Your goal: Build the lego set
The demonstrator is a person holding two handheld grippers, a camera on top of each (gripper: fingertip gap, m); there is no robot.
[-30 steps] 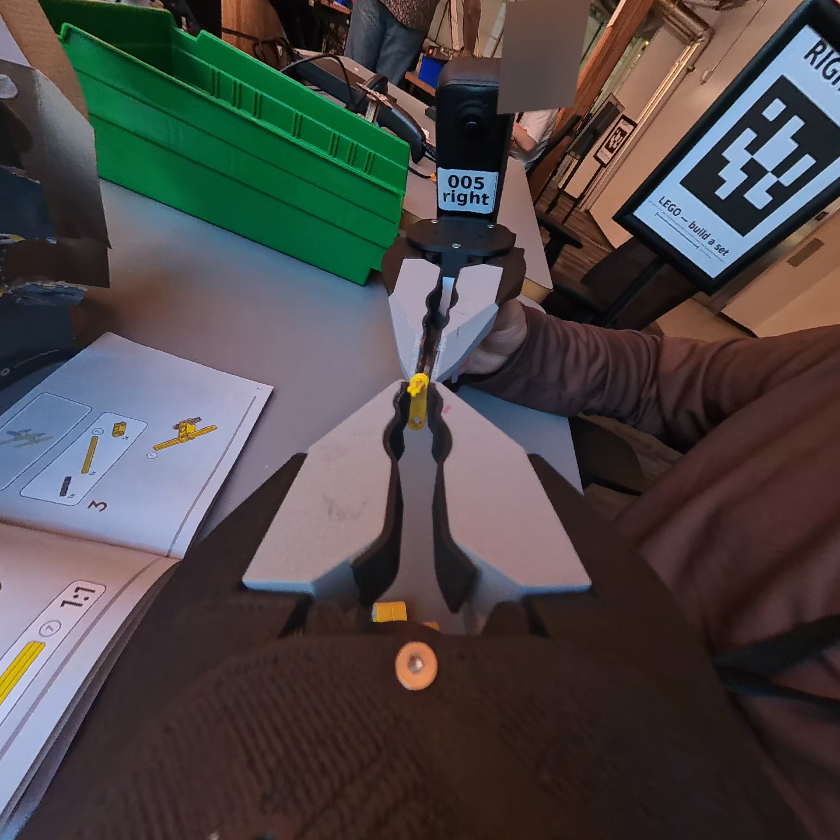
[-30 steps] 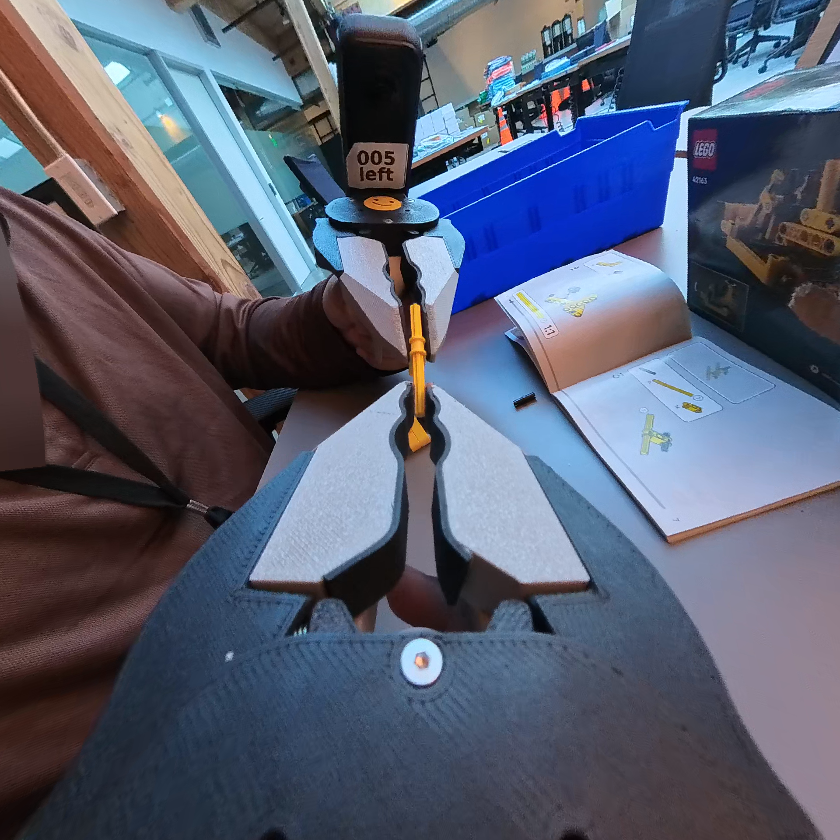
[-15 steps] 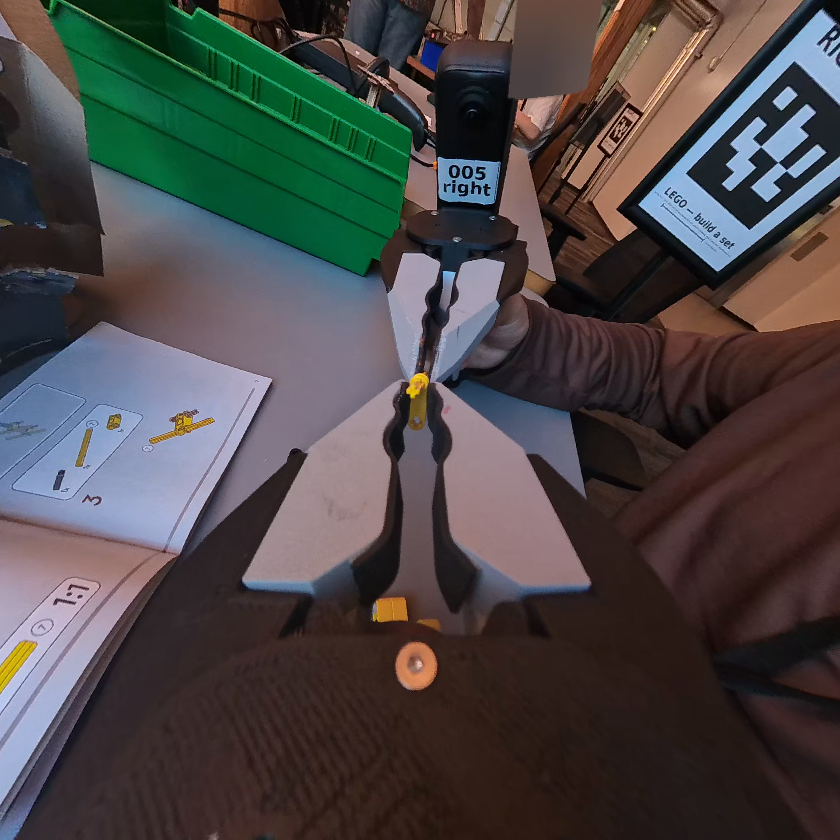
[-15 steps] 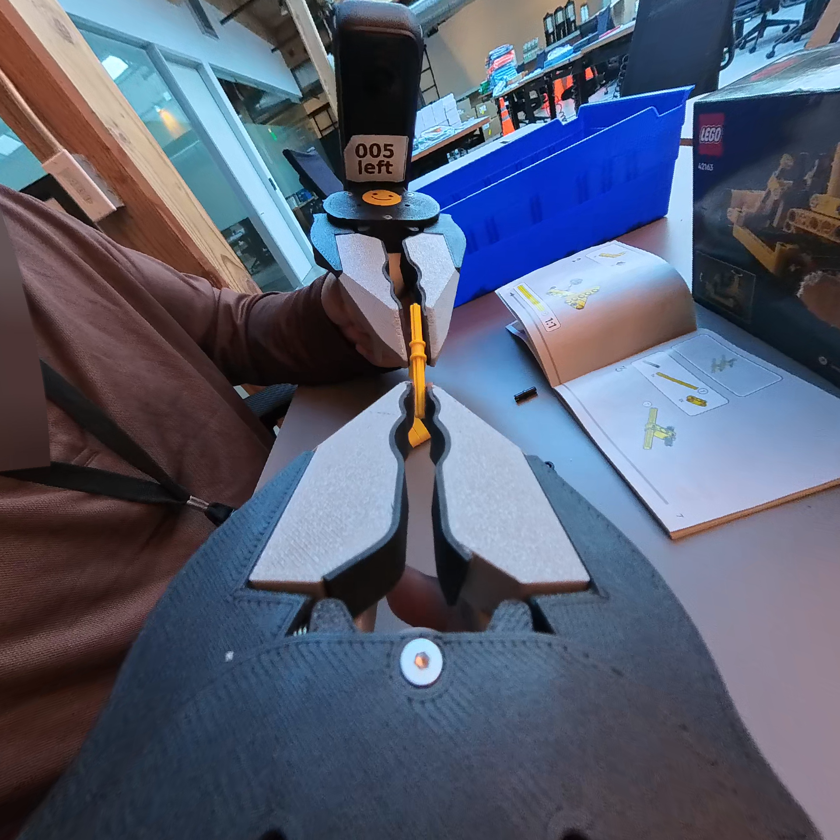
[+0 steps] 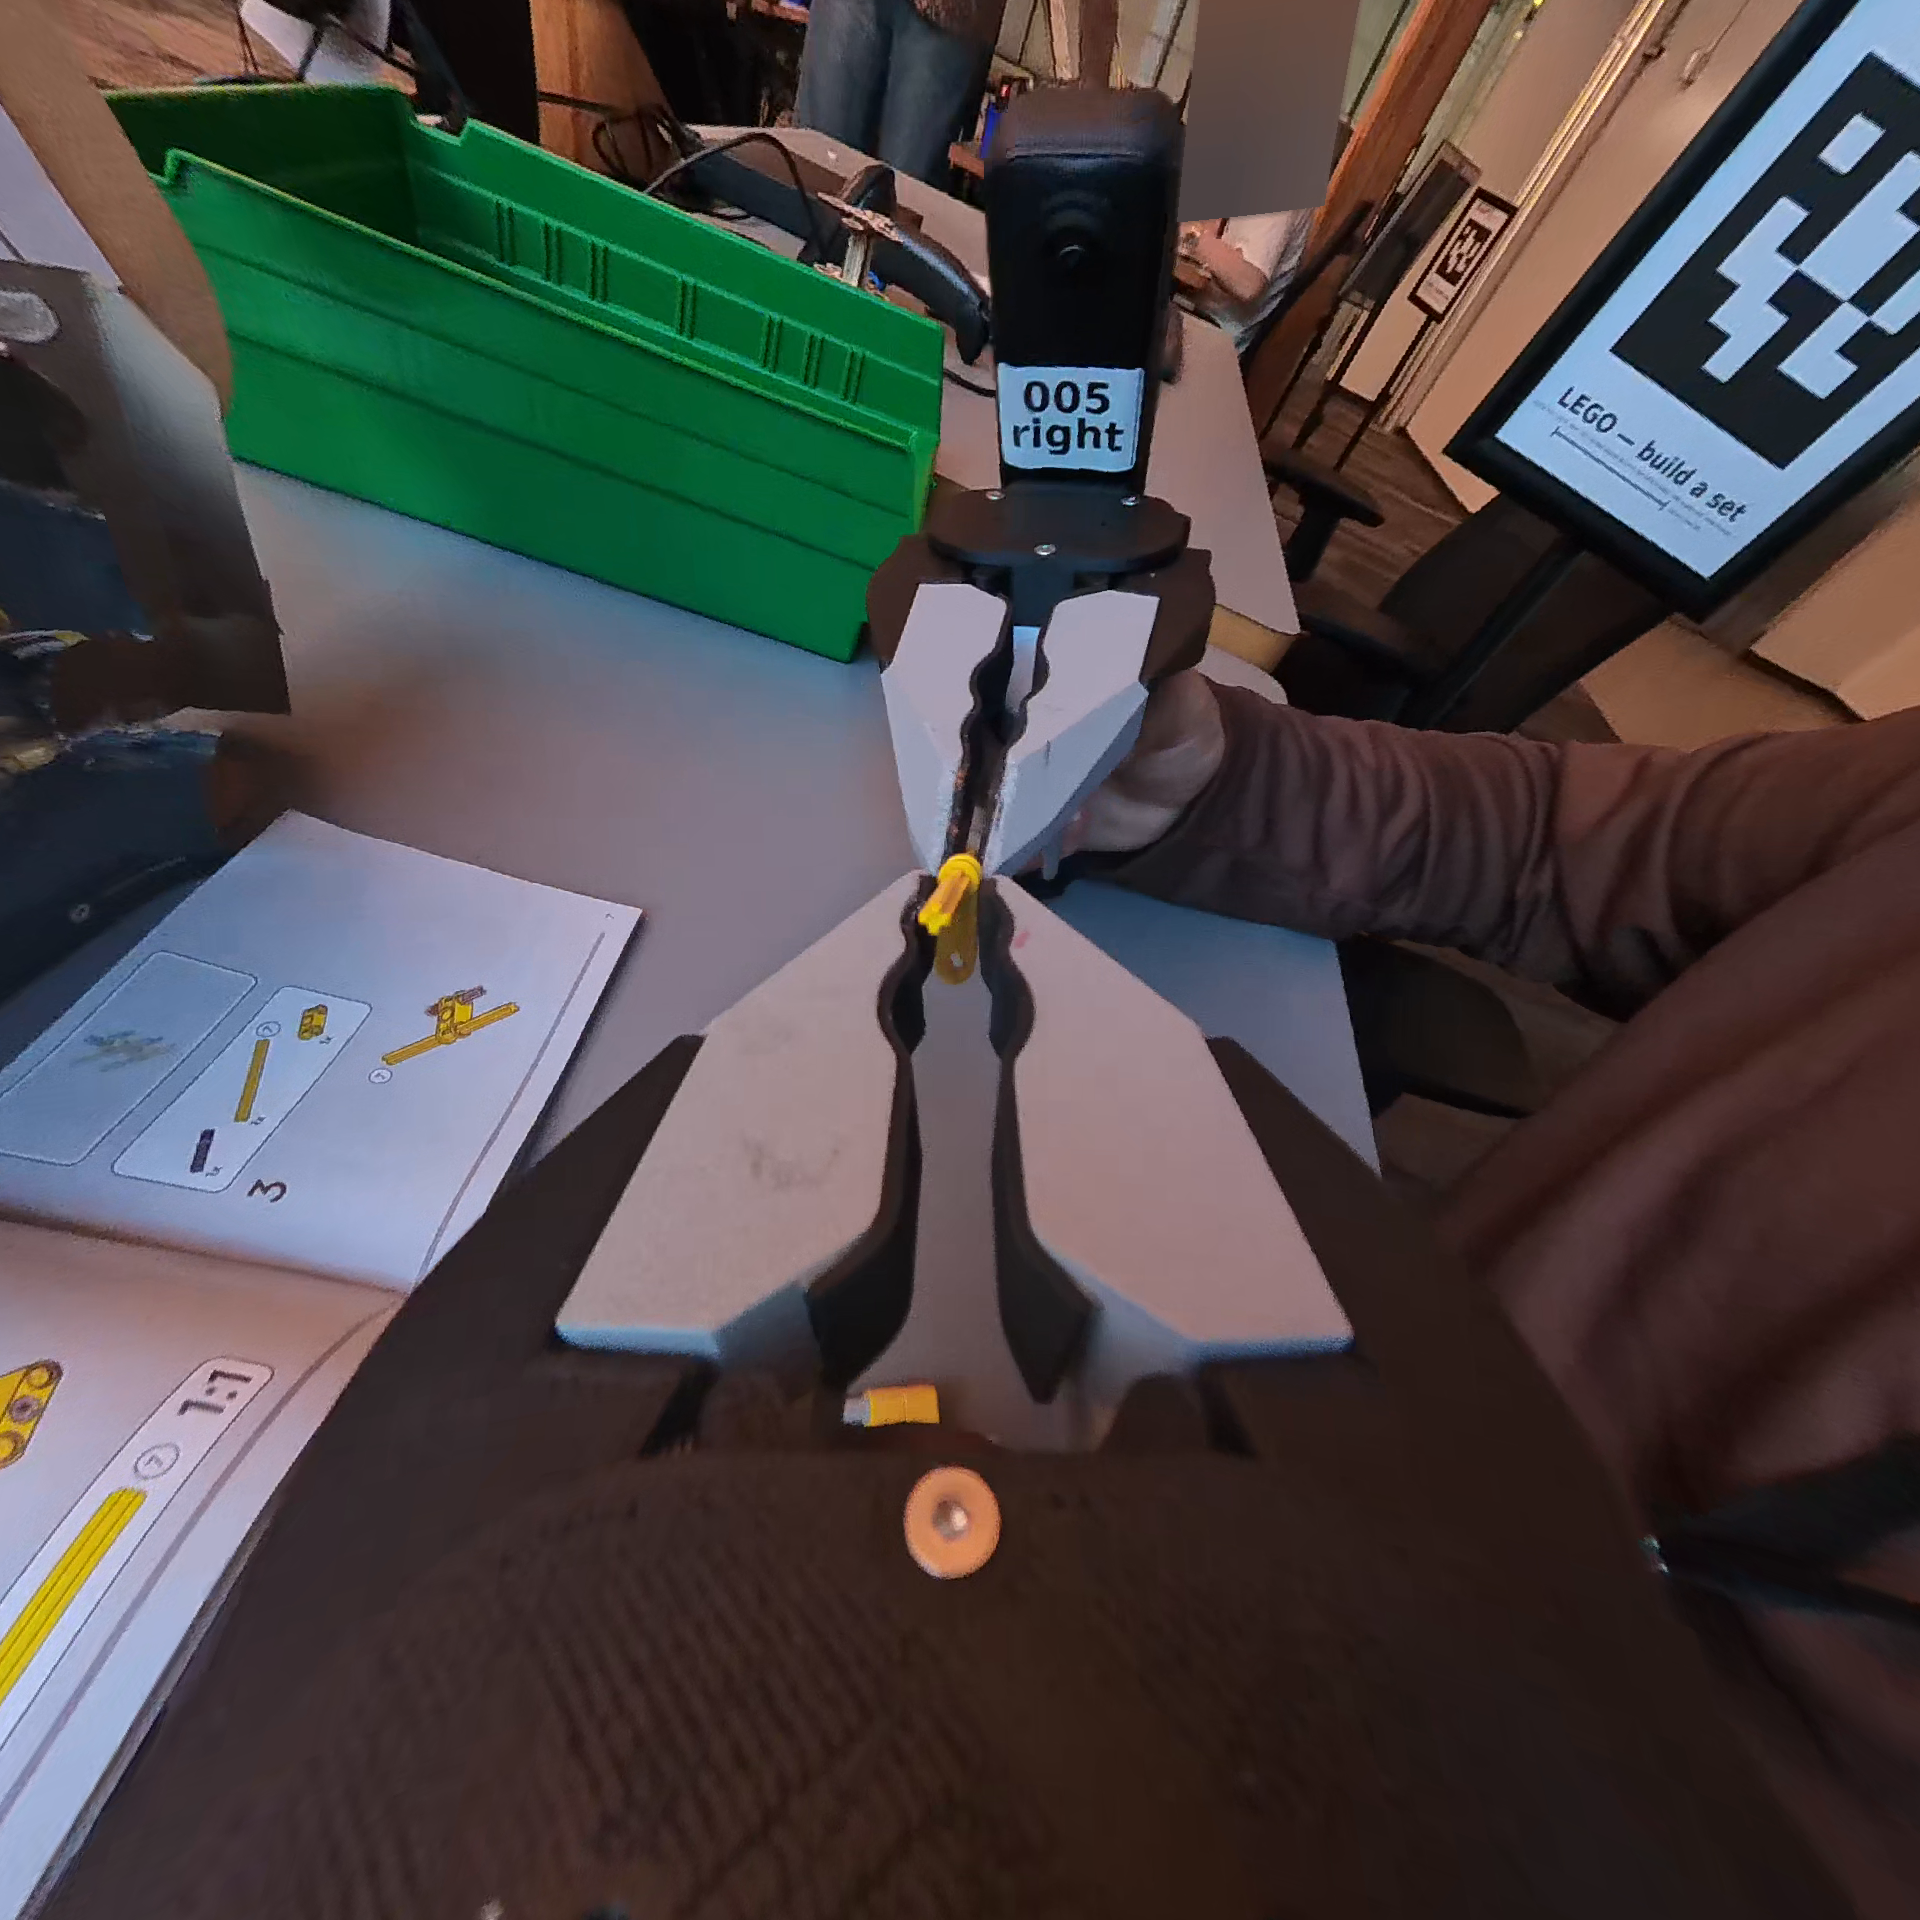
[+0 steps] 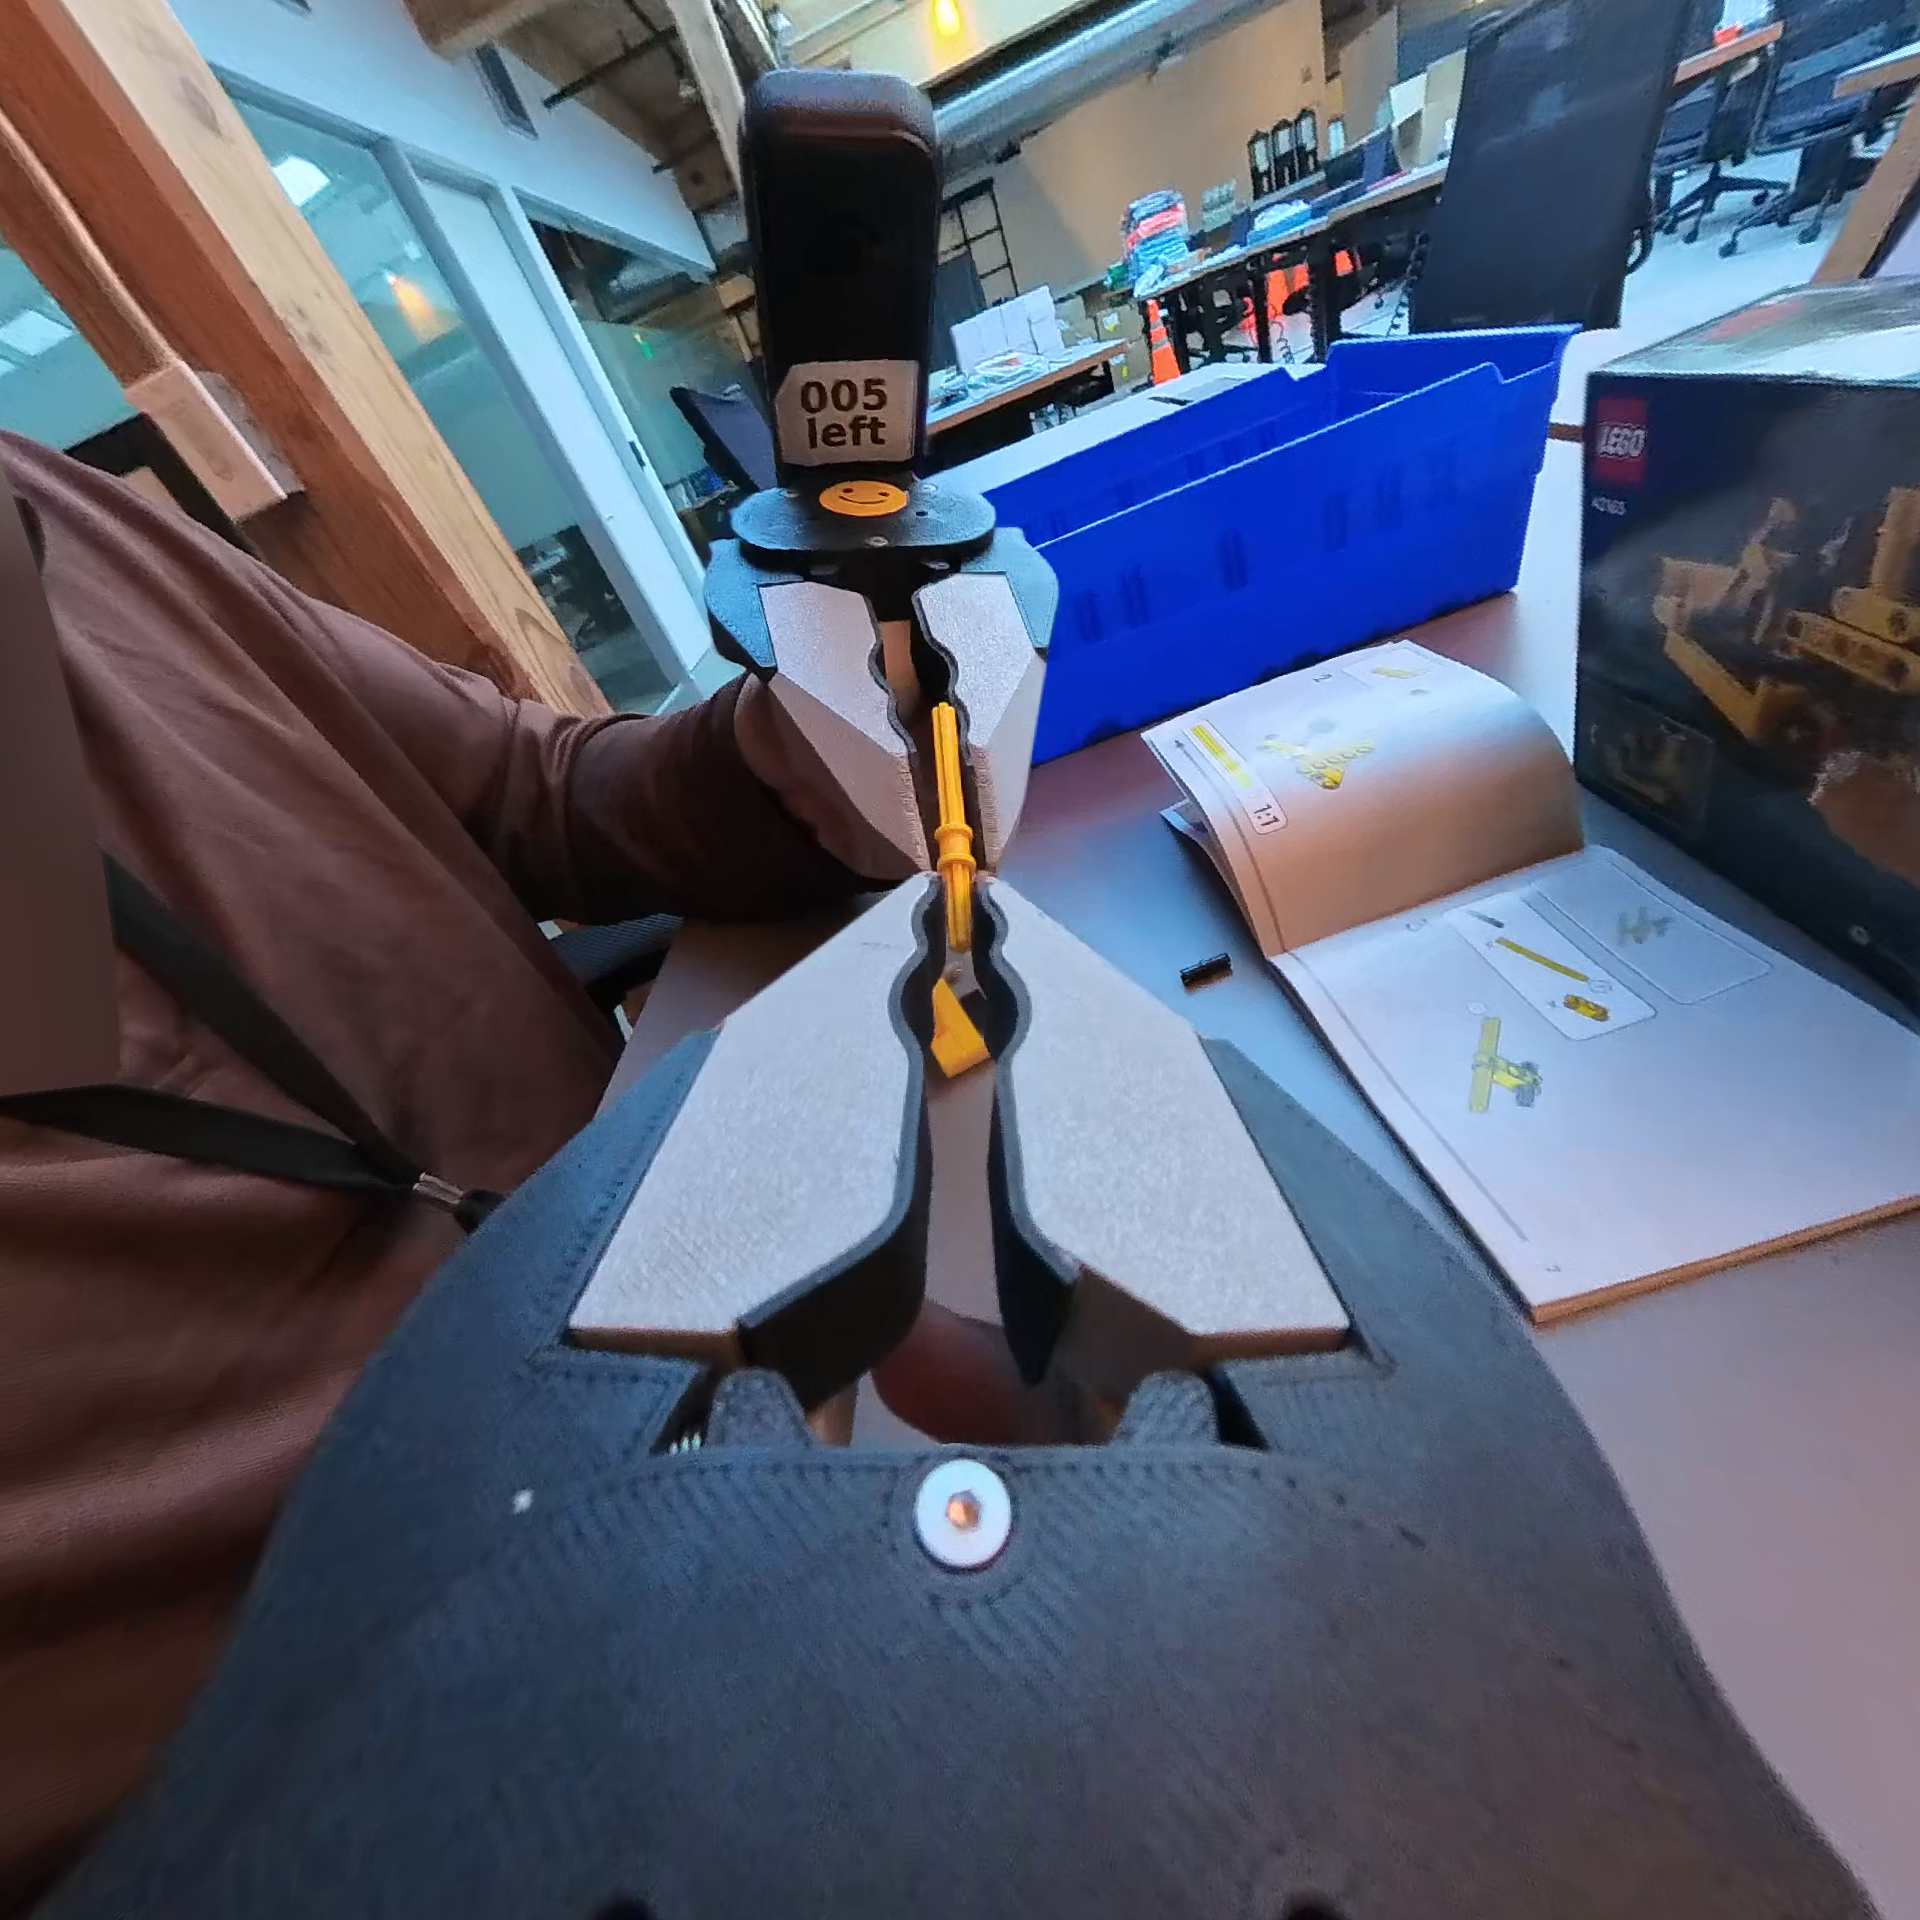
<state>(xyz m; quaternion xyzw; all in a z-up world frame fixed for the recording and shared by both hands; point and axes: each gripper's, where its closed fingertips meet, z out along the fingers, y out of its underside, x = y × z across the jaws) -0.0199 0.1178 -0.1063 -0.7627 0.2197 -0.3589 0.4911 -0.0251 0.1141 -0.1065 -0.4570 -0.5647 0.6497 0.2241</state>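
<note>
So there's a grey table [image 6: 1714, 1475] with a green bin [image 5: 540, 343] at one end and a blue bin [image 6: 1278, 540] at the other, plus the dark set box [image 6: 1756, 582] standing behind an open instruction booklet [image 6: 1621, 1049].

The person in the brown sleeve [image 5: 1455, 821] holds both tools up over the table edge, tip to tip, pretty much nose to nose. The left gripper [image 5: 951, 914] is clenched on a thin yellow axle [image 6: 948, 790]; you can see the axle running up between its fingers in the right wrist view. The right gripper [image 6: 956, 894] is clamped too, on a small yellow connector piece [image 6: 956, 1029] sitting in the notch between its fingers, and the end of the axle pokes in between those tips right above it. Can't tell if the axle is actually seated in the connector or just touching it.

Tiny stuff: a little black pin [image 6: 1205, 968] lies loose on the table just beside the booklet's left edge.
</note>
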